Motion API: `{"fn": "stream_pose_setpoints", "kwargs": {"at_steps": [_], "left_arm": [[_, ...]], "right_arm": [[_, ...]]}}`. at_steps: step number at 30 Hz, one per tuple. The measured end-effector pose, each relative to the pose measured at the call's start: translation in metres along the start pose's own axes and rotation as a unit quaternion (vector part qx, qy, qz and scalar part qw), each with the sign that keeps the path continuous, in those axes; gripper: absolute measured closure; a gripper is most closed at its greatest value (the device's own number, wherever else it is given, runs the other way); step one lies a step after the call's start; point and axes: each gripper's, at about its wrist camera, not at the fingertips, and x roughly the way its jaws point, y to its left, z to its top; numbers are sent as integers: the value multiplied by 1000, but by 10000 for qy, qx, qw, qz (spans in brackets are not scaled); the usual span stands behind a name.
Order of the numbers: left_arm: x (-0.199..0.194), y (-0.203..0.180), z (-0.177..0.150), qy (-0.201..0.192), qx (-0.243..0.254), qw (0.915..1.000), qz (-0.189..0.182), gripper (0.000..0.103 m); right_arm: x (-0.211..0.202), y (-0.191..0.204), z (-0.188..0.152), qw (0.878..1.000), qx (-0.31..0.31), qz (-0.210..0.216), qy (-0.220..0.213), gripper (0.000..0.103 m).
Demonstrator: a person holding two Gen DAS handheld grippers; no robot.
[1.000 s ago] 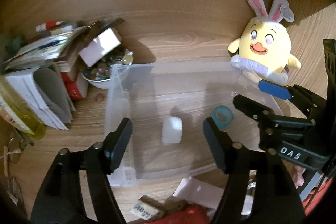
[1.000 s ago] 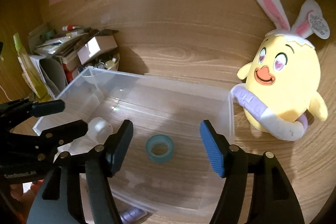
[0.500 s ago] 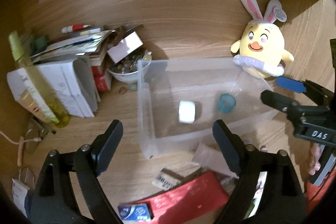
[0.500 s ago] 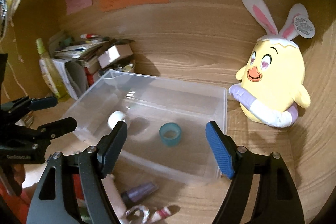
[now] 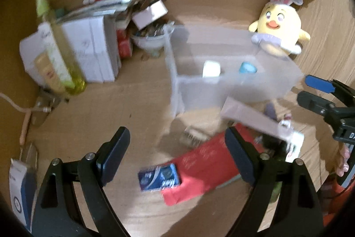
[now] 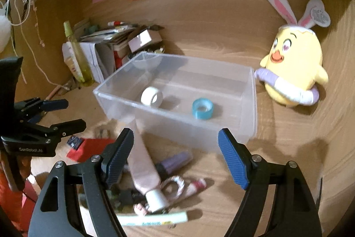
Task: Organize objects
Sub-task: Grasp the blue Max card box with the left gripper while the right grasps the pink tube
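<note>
A clear plastic bin [image 6: 248, 117] [image 5: 175, 86] sits on the wooden desk. Inside lie a white tape roll [image 6: 152, 96] [image 5: 211, 68] and a blue tape roll [image 6: 202, 108] [image 5: 247, 68]. In front of the bin lie a pink tube [image 6: 144, 168] [image 5: 255, 119], a purple marker [image 6: 174, 162], a red packet [image 5: 206, 166] [image 6: 88, 149] and a small blue box [image 5: 158, 177]. My left gripper [image 5: 176, 154] is open and empty, above the desk short of the bin. My right gripper [image 6: 175, 154] is open and empty, above the loose items.
A yellow bunny plush [image 6: 292, 72] [image 5: 278, 34] stands right of the bin. Books, papers, a bowl of small things [image 5: 148, 41] and a yellow-green bottle [image 5: 57, 52] crowd the left. A white marker [image 6: 153, 219] lies near the front edge.
Both grippers have pulled back from the bin, so it looks smaller and the loose items in front of it have come into view. Both stay open and empty.
</note>
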Motion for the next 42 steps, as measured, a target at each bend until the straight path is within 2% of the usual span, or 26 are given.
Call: {"fn": "stream_pose_setpoints", "kwargs": {"at_steps": [9, 16, 21, 23, 27, 29, 31, 32, 37, 38, 42], "left_arm": [[11, 22, -33, 370, -364, 9987, -14, 15], [16, 33, -48, 539, -620, 9965, -169, 15], [14, 40, -51, 474, -759, 9958, -210, 16], [13, 41, -52, 438, -767, 9958, -221, 25], [13, 39, -50, 371, -772, 9956, -374, 35], [13, 35, -51, 347, -681, 9962, -428, 47], [13, 33, -51, 353, -628, 9960, -522, 53], [13, 32, -50, 347, -624, 9961, -527, 53], [13, 35, -49, 319, -716, 9955, -526, 54], [13, 35, -49, 314, -727, 9956, -511, 54], [9, 32, -46, 240, -672, 9964, -455, 54]], "right_arm": [[5, 5, -33, 9989, 188, 168, 395, 27], [21, 16, -40, 9976, 104, 359, 584, 27], [21, 17, -43, 9974, 52, 341, 639, 39], [20, 17, -44, 9973, 21, 328, 650, 43], [22, 20, -45, 9971, -68, 316, 686, 53], [24, 22, -46, 9969, -107, 324, 713, 58], [25, 23, -46, 9969, -128, 327, 706, 62], [25, 23, -46, 9969, -143, 319, 705, 67], [23, 23, -46, 9972, -171, 353, 642, 71], [22, 24, -45, 9974, -194, 318, 611, 78], [16, 23, -42, 9981, -205, 297, 504, 85]]}}
